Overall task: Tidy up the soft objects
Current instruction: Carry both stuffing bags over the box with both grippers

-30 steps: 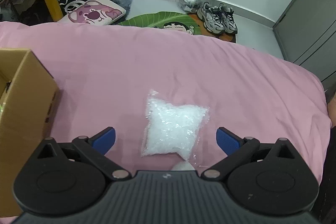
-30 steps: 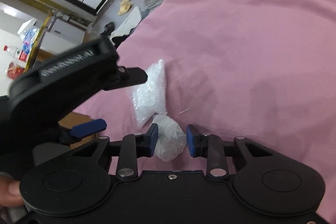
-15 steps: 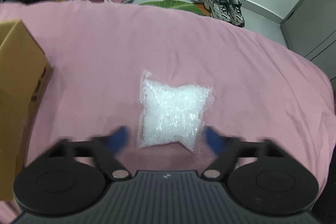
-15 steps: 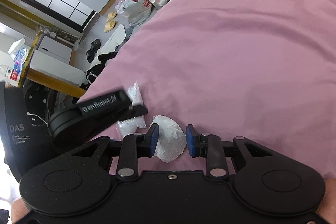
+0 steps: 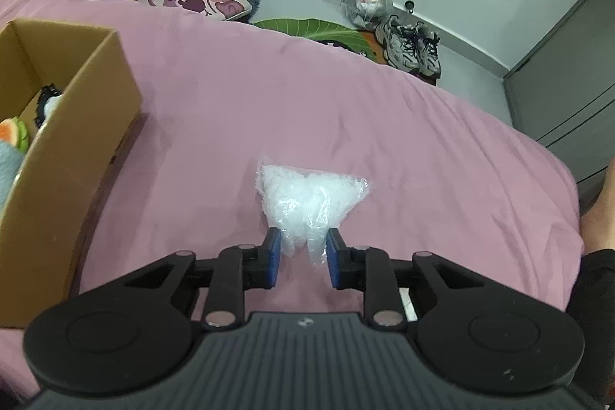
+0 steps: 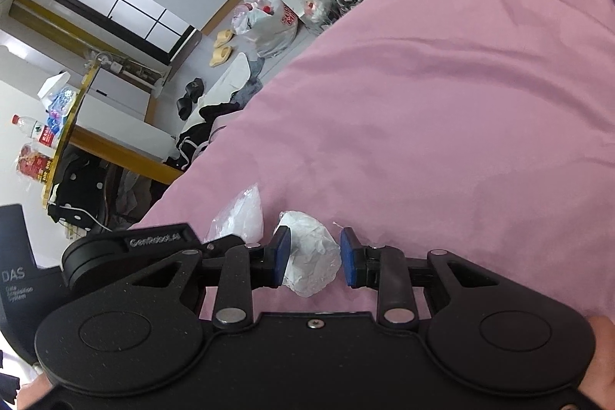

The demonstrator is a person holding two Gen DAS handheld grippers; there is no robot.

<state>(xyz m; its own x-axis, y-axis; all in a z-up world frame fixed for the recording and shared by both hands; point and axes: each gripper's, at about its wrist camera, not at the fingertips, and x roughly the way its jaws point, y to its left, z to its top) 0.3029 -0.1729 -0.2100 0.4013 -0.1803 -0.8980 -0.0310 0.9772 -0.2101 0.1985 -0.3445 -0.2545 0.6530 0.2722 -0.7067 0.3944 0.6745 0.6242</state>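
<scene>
So: left gripper (image 5: pixel 300 258) clamped on clear pellet bag (image 5: pixel 309 198) near end | cardboard box (image 5: pixel 65 156) lay to its left | right gripper (image 6: pixel 314 256) pinched white crumpled wad (image 6: pixel 312 262)

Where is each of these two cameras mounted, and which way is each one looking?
Left wrist: sits on the left gripper, looking along its fingers over the pink bed at a clear bag of white bits, cardboard box at left.
Right wrist: sits on the right gripper, tilted, facing a crumpled white bag; a thumb shows.
Shared: the bed, the clear bag, the left gripper.
</scene>
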